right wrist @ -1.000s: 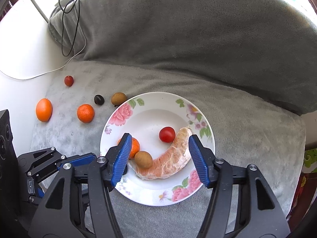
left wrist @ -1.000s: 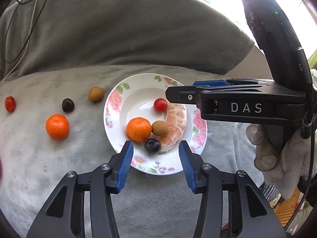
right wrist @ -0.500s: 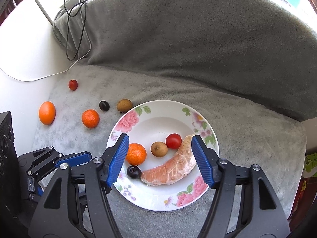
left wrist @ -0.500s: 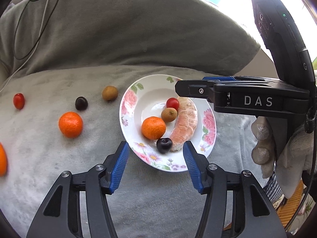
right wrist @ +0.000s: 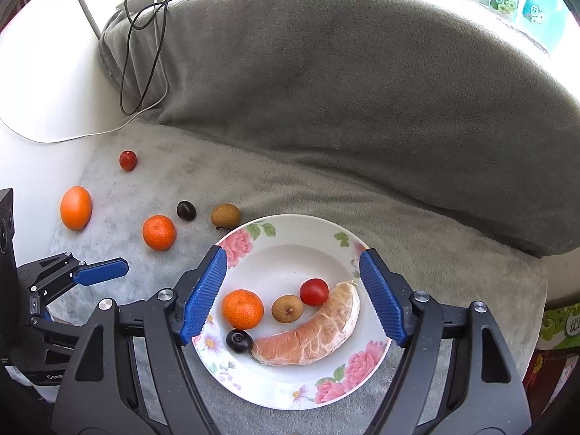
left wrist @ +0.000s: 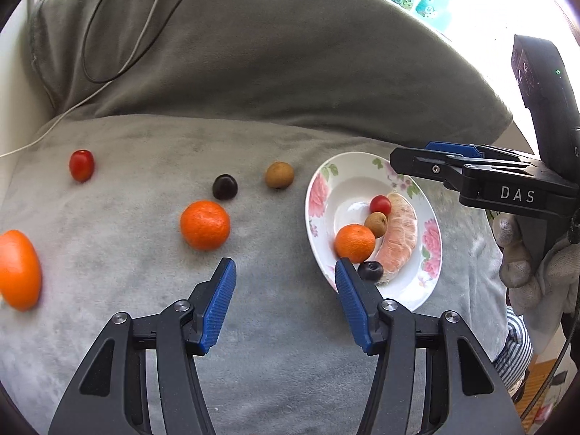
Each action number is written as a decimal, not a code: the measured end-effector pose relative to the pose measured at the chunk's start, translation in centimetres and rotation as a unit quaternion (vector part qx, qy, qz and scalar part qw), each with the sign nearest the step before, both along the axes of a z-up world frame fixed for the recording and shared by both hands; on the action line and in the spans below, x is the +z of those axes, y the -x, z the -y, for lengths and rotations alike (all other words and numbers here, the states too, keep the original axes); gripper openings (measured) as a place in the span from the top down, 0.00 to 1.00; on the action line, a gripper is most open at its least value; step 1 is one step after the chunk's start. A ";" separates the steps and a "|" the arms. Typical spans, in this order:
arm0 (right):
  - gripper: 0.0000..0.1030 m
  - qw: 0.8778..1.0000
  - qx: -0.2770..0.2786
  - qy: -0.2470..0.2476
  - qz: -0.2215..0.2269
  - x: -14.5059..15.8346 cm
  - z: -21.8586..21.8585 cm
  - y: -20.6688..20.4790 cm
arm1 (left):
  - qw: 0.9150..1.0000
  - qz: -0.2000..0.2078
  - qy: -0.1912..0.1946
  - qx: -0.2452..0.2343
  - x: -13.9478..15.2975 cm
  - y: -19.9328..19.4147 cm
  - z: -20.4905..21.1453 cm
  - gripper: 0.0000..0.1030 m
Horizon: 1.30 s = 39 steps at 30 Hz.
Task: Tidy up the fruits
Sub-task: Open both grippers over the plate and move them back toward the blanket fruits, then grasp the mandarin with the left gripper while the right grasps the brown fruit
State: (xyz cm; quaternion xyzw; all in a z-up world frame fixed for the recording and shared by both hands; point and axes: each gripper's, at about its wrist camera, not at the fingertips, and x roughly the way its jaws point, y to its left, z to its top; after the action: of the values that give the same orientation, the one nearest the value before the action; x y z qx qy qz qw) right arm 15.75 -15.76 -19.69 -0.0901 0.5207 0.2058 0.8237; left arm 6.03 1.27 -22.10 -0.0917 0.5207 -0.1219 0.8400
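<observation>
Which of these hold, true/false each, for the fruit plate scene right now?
1. The floral plate holds five items. True: tangerine, brown fruit, cherry tomato, dark plum, peeled pomelo segment.
2. The right gripper is clamped on the pomelo segment. False: it is open, holding nothing.
3. Five fruits lie loose on the grey blanket. True.
4. The left gripper holds the loose tangerine. False: it is open and empty, the tangerine lies ahead of it.
5. The plate is plain white. False: pink flowers ring it.
</observation>
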 end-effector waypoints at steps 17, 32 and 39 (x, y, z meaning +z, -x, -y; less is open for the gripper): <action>0.24 0.998 0.053 0.025 -0.019 -0.8 -4.6 -2.2 | 0.999 -0.008 0.005 0.051 -0.8 -0.5 -4.2 0.45; 0.52 0.988 0.118 0.051 -0.090 -4.9 -9.0 -4.4 | 0.996 -0.028 0.042 0.069 -2.6 -2.3 -6.1 0.48; 0.59 0.983 0.133 0.067 -0.108 -6.5 -10.3 -5.1 | 0.996 -0.031 0.048 0.065 -3.1 -3.2 -5.9 0.48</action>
State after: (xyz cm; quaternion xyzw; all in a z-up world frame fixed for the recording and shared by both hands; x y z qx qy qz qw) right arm 20.87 -5.46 -26.20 -0.1904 0.6025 0.2864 0.7202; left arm 9.24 7.15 -25.23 -0.1695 0.5332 -0.0893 0.8241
